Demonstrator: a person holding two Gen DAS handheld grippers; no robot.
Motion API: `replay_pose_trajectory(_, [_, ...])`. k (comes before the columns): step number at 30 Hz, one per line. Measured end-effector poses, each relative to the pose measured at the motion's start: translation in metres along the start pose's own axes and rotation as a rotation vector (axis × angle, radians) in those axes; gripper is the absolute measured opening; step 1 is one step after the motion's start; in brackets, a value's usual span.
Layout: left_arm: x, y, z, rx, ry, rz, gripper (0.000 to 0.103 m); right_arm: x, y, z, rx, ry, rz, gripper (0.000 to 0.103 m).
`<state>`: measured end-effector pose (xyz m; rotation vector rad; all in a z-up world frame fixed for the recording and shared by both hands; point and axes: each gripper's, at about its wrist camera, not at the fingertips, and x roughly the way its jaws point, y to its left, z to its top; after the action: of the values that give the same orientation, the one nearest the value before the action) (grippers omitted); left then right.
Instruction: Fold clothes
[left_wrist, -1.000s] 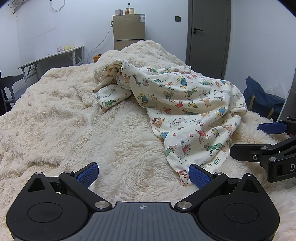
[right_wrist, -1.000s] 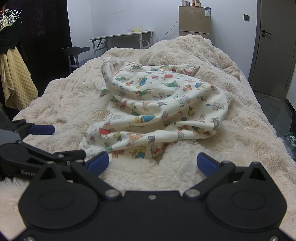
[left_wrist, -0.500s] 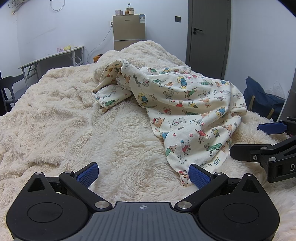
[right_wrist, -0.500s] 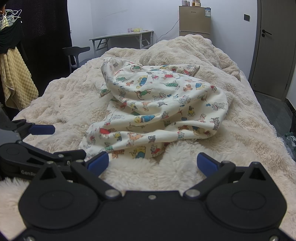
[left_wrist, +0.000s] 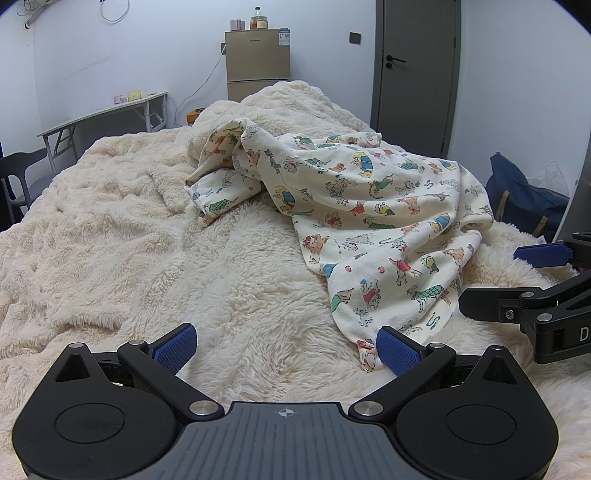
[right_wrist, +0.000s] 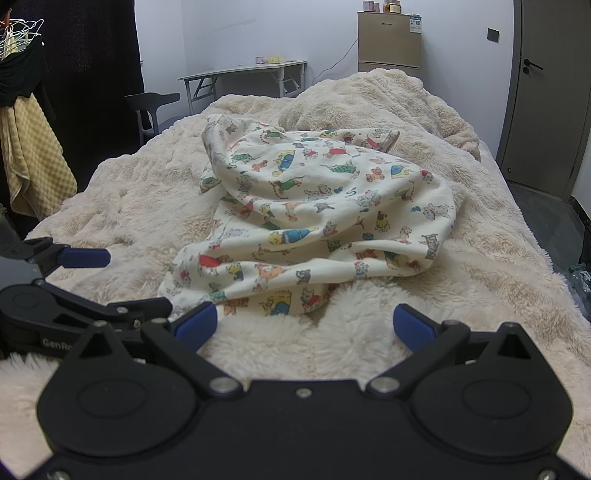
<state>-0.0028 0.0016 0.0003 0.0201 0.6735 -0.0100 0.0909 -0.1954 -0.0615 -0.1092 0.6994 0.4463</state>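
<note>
Nothing here holds anything the way a box would; the nearest to a container is the small two-door fridge at the far wall, with a few jars on its top (I cannot read what is inside them), and a dark blue bag on the floor to the right, contents hidden. I count one garment, one bed, one folding table, one chair, one door, and two grippers, both mine. My left gripper has its jaws spread wide with nothing between them, the right blue pad just beside the cloth's near corner. My right gripper is likewise spread and empty, low over the fleece. The garment lies crumpled in a loose heap in the middle of the fluffy cream blanket, toward its right side: cream cloth printed with small coloured animals, bunched high at the far end, one flap trailing left, one long fold running toward me.
</note>
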Motion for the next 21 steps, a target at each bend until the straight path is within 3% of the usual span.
replay_pose_trajectory(21, [0.0007, 0.0007, 0.0013, -0.001, 0.001, -0.008, 0.103, -0.0019, -0.0018, 0.0004, 0.005, 0.001, 0.002, 0.103])
